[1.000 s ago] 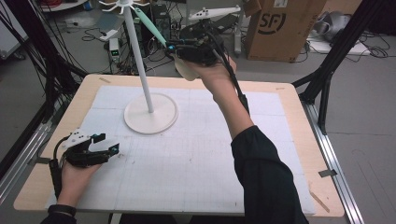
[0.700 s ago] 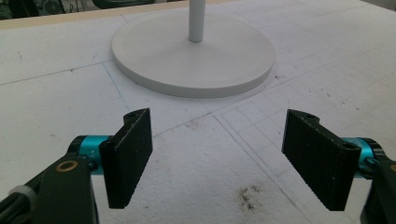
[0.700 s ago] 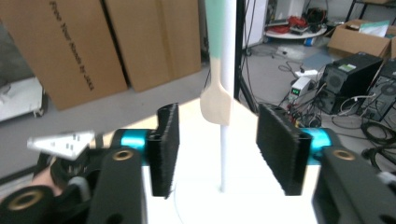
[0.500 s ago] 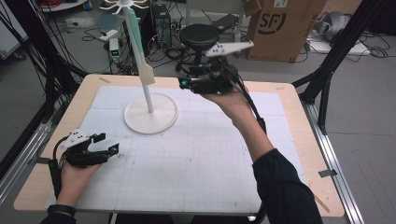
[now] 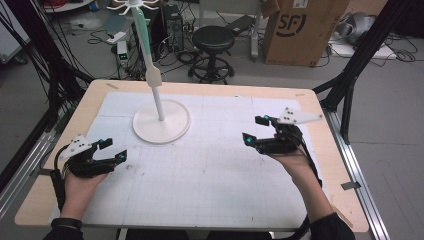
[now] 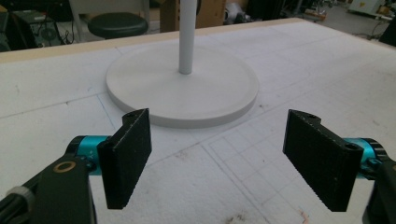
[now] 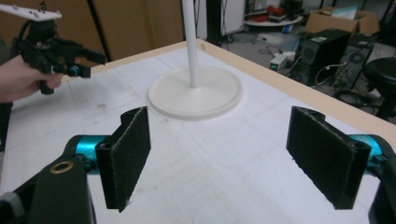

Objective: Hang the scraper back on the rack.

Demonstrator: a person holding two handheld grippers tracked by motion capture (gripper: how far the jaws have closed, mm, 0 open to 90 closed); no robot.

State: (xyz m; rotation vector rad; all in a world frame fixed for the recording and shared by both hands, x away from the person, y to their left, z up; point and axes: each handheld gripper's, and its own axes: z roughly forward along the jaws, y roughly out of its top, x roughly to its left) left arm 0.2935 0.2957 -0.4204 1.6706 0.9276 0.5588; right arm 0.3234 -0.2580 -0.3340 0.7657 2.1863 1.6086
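A white stand with a round base [image 5: 161,122] and a thin pole [image 5: 157,102] rises at the table's back left. A teal-handled utensil with a cream end [image 5: 146,45] hangs from the stand's top hooks, down along the pole. My left gripper [image 5: 116,149] rests low at the front left, open and holding nothing, facing the base [image 6: 182,93]. My right gripper [image 5: 253,130] is low over the right side of the mat; its jaws have just been opening and nothing is between them. In the right gripper view [image 7: 219,158] I face the base [image 7: 196,95], with the left gripper [image 7: 91,63] beyond.
A white gridded mat [image 5: 215,170] covers the wooden table [image 5: 300,97]. Behind the table stand a black stool [image 5: 213,40], a cardboard box [image 5: 302,30] and cables on the floor. Black frame posts [image 5: 350,80] flank both sides.
My right gripper came down and to the right from the stand's top to low over the mat, with its jaws now wide. The teal utensil, tilted toward it before, now hangs straight. The left gripper stayed put.
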